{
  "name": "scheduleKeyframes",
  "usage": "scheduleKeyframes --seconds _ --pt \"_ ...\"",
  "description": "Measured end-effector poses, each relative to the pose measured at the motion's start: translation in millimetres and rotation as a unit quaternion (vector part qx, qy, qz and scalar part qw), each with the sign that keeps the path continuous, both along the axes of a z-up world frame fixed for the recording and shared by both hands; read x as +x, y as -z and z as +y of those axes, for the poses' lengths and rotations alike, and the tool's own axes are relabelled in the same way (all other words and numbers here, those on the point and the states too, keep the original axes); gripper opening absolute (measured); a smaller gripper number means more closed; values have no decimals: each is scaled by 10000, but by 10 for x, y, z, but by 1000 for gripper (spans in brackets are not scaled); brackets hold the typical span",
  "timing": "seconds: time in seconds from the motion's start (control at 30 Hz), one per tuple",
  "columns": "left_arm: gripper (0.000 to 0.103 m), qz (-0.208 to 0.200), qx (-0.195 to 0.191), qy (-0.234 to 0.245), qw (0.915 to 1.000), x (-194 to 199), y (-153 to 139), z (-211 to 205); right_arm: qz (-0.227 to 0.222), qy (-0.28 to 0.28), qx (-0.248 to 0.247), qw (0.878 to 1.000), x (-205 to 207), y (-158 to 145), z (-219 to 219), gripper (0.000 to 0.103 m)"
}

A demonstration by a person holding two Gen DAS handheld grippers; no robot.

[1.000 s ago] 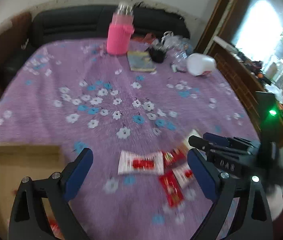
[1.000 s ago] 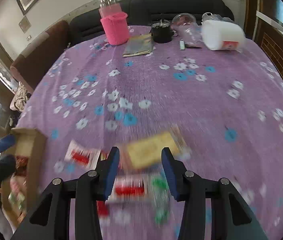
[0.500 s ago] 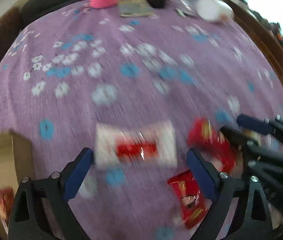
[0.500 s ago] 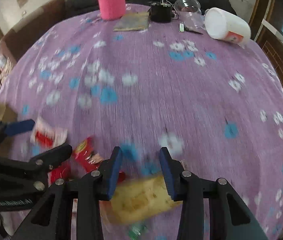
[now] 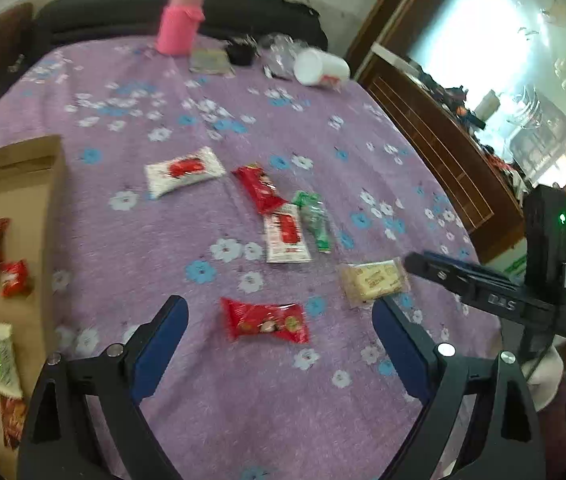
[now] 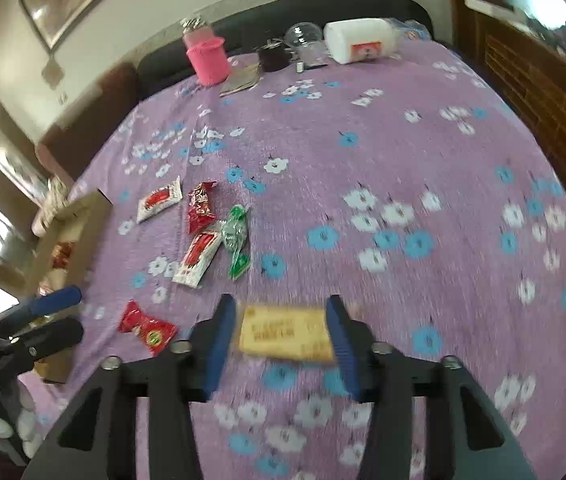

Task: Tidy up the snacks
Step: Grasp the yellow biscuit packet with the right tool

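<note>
Several snack packets lie on the purple flowered tablecloth [image 5: 131, 240]. A red packet [image 5: 265, 322] lies between the blue fingers of my open left gripper [image 5: 279, 332]. A yellow cracker packet [image 6: 285, 334] sits between the fingers of my right gripper [image 6: 279, 336], which stands open around it; it also shows in the left wrist view [image 5: 375, 280]. Two white-red packets [image 5: 183, 170] [image 5: 286, 234], a red packet [image 5: 259, 188] and a green packet [image 5: 315, 220] lie farther out. A cardboard box [image 5: 49, 200] at the left holds several snacks.
A pink jar [image 6: 207, 60], a booklet [image 6: 241, 80], a black cup [image 6: 273, 58], a clear container [image 6: 309, 40] and a white tub [image 6: 361, 40] stand at the table's far edge. A dark sofa is behind. A wooden cabinet [image 5: 443, 152] is on the right.
Both grippers pulled back and up, widening the view. The yellow packet stays between the right fingers. The red packet now lies between the left fingers instead of the white-red one.
</note>
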State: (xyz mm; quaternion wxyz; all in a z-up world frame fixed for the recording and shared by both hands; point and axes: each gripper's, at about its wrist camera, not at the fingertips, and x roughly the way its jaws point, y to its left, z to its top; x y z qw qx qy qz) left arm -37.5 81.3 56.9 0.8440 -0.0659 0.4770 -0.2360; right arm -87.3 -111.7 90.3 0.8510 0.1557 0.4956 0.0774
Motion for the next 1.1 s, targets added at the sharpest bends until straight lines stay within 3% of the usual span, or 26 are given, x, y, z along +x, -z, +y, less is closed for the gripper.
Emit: scheduleKeyframes --seconds 0.1,0.27,0.33,0.4,0.53,0.67,0.9,0.93,0.97,1.0,1.03,1.1 --pt "93 -66 213 28 9997 -22 84 10 -60 -275 -26 9996 -14 22 112 54" --pt "93 261 38 137 9996 30 339 -32 -280 -781 -618 9946 206 172 276 61" --pt "93 364 -155 109 9992 57 373 -25 -148 -753 -472 9959 339 285 222 61" --pt "93 383 -303 140 9987 91 354 -8 163 -833 19 9964 437 424 153 61" --pt "93 217 -331 429 9983 138 248 -15 248 -1214 405 9915 309 410 119 62" --pt "93 -95 372 1035 9939 182 200 -242 242 -1651 21 9860 142 391 255 63" --pt "92 -457 1349 1940 9706 174 406 -703 64 -1822 -830 9797 -1 385 496 62" --pt "92 -476 1527 2041 9658 156 452 -745 40 -1816 -970 9786 -19 387 531 61" --pt "91 -492 1678 2154 9607 122 493 -776 4 -1807 -1174 9765 -42 385 564 53" --pt "78 -495 1743 2258 9572 80 523 -782 -62 -1799 -1504 9721 -68 389 612 46" --pt "54 -430 1781 2402 9533 34 556 -794 -92 -1822 -1552 9709 -58 398 620 40" --pt "45 -374 1725 2539 9510 -41 556 -776 -92 -1817 -1497 9719 -78 393 614 36"
